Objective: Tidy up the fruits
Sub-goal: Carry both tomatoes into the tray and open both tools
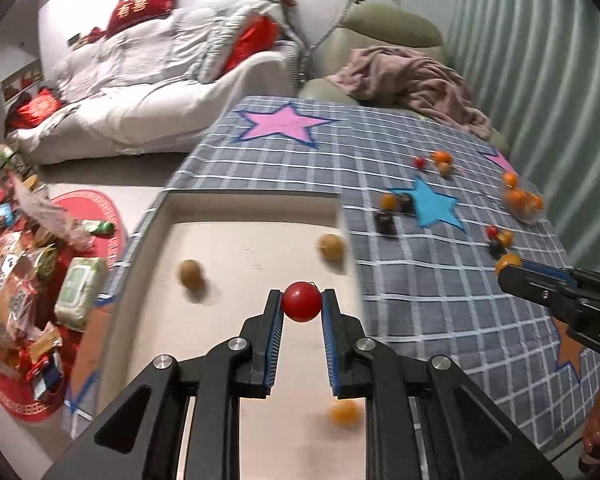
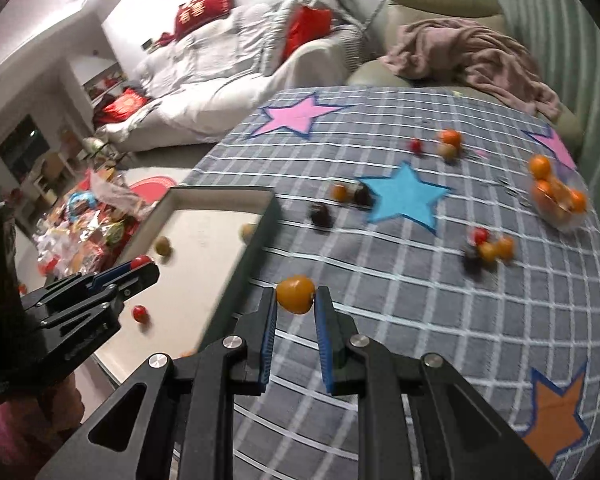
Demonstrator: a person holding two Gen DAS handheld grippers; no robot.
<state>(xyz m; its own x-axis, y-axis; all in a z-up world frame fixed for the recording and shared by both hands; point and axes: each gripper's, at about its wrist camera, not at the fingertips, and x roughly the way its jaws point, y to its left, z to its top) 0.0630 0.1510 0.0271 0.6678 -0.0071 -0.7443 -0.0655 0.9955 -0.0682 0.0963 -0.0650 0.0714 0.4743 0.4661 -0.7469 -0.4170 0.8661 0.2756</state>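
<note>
Your left gripper (image 1: pixel 302 307), clamped on the red fruit (image 1: pixel 302 302), hangs directly over the tray (image 1: pixel 256 204); your right gripper (image 2: pixel 296 300), clamping the orange fruit (image 2: pixel 296 294), has the tray to its left

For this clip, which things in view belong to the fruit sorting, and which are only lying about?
Job:
- red fruit in the left hand-held gripper
- orange fruit in the right hand-held gripper
- white tray
- loose fruits on the checked cloth

Lying about:
- pink blanket
- snack packets
- red cushion
</note>
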